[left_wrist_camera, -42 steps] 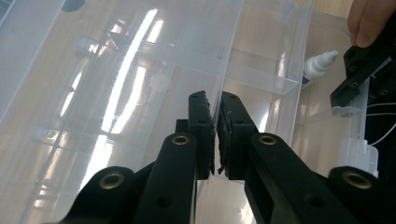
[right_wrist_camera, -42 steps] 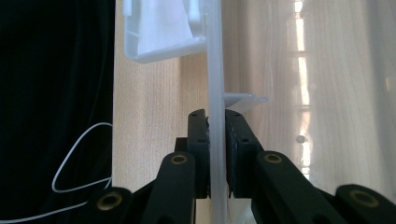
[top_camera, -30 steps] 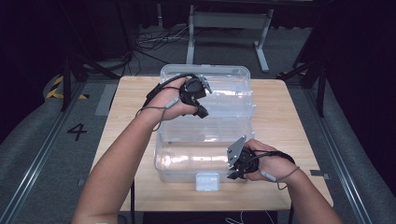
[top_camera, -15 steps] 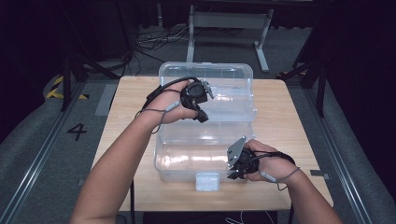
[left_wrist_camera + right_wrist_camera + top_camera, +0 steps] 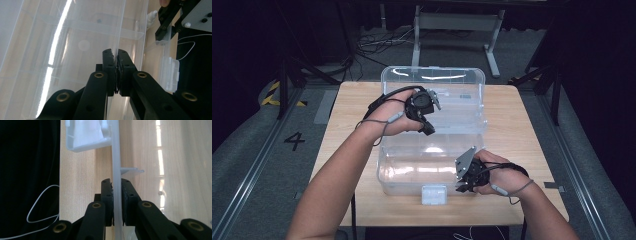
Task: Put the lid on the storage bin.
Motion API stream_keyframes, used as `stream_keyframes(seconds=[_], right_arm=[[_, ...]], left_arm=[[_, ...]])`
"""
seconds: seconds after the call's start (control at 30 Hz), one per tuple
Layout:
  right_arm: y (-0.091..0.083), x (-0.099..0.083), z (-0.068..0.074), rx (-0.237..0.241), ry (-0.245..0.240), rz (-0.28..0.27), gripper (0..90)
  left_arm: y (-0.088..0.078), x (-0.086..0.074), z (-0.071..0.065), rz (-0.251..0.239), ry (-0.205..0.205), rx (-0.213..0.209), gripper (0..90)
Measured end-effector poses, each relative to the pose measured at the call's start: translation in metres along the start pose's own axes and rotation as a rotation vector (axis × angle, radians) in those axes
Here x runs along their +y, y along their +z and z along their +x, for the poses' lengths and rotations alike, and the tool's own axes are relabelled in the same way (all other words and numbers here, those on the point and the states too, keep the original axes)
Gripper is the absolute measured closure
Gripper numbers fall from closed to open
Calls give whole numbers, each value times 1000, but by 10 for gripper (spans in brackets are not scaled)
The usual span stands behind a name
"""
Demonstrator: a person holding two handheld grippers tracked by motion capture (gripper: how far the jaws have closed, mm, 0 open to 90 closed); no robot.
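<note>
The clear box (image 5: 432, 165) sits mid-desk (image 5: 522, 125), long axis across, right tongs (image 5: 463, 181) clenched on its near rim, left tongs (image 5: 428, 129) clenched on the raised lid (image 5: 447, 95) behind.

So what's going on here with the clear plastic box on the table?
A person is opening a clear plastic box on a wooden table. The left claw is clamped on the edge of the clear lid, which stands raised at the far side. The right claw is clamped on the box's near rim at its right corner, bracing it. A white latch hangs at the front of the box.
</note>
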State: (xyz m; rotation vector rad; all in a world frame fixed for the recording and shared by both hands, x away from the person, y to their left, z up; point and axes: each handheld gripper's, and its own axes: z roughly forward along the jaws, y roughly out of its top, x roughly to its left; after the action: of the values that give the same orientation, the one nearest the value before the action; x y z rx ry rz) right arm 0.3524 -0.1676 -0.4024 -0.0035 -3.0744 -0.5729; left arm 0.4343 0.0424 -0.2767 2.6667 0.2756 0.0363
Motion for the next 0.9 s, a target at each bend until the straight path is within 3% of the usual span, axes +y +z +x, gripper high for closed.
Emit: stream_keyframes(seconds=[0.37, 0.67, 0.73, 0.9], right_arm=[[0, 0, 1, -12, -11, -1, 823], [0, 0, 1, -17, -13, -6, 819], [0, 0, 3, -20, 4, -1, 818], [0, 0, 3, -27, -10, 0, 816]], left_arm=[[2, 0, -8, 23, 29, -22, 870], [3, -1, -14, 37, 33, -31, 872], [4, -1, -15, 33, 34, -35, 872], [4, -1, -16, 40, 40, -42, 872]])
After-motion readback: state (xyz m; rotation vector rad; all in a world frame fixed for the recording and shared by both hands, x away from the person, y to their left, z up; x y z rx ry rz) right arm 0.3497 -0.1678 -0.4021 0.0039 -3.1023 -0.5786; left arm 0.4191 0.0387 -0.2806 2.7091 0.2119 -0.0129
